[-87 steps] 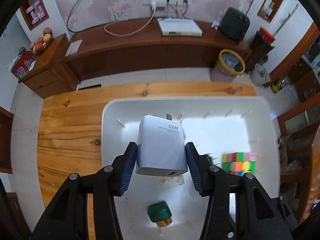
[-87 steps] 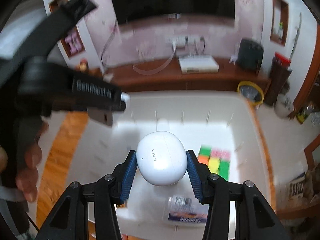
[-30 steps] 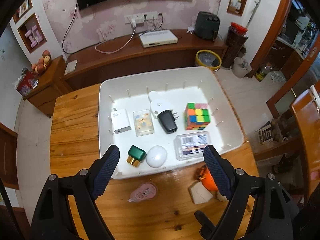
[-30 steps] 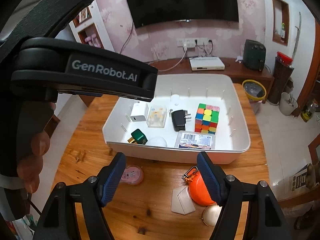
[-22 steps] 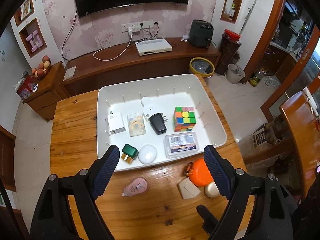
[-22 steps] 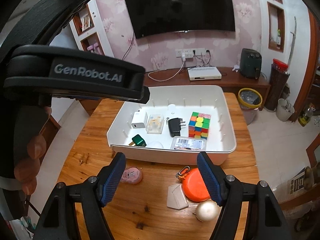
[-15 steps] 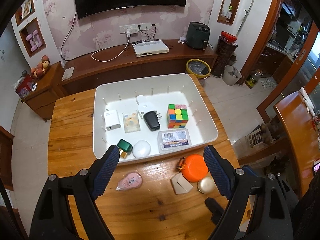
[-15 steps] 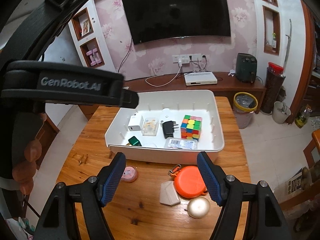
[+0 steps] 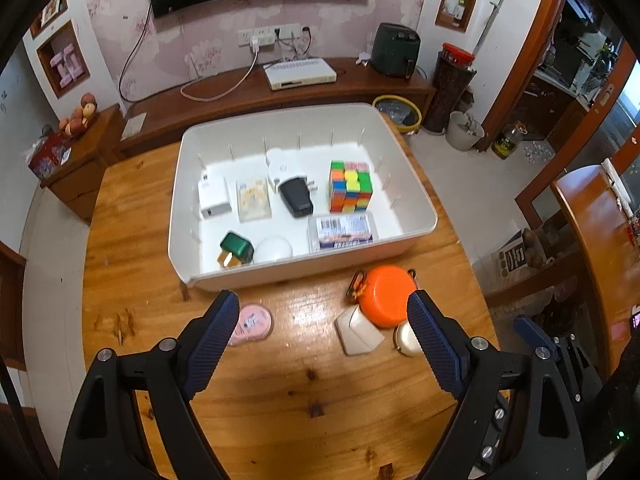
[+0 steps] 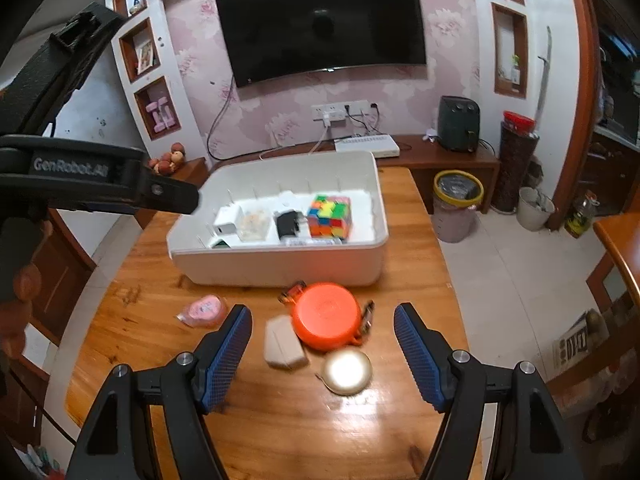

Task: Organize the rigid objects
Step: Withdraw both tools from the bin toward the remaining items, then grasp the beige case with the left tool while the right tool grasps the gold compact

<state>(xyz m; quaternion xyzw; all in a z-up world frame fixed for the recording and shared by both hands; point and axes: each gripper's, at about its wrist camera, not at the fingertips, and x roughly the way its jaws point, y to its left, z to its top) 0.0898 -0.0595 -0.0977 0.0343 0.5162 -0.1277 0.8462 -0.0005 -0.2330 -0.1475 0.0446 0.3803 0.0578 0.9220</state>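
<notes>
left claw (image 9: 322, 336): jaws wide apart, empty, above surface (image 9: 280, 408)
pink disc (image 9: 252, 320): on surface, touching left claw's left pad in view, just in front of bin (image 9: 424, 216)
beige box (image 10: 282, 342): ahead of right claw, left of centre
orange case (image 10: 326, 320): ahead between right pads, touching box
gold disc (image 10: 347, 372): nearest right claw
right claw (image 10: 322, 350): wide apart, empty
nearer arm: likely right for the cluster, left for pink disc

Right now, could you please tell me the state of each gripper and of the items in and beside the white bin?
Left gripper: open, empty.
Right gripper: open, empty.
White plastic bin: holds items.
Multicoloured puzzle cube: in bin.
White square charger: in bin.
Orange round case: on wooden table.
Pink round compact: on table.
Gold round disc: on table.
</notes>
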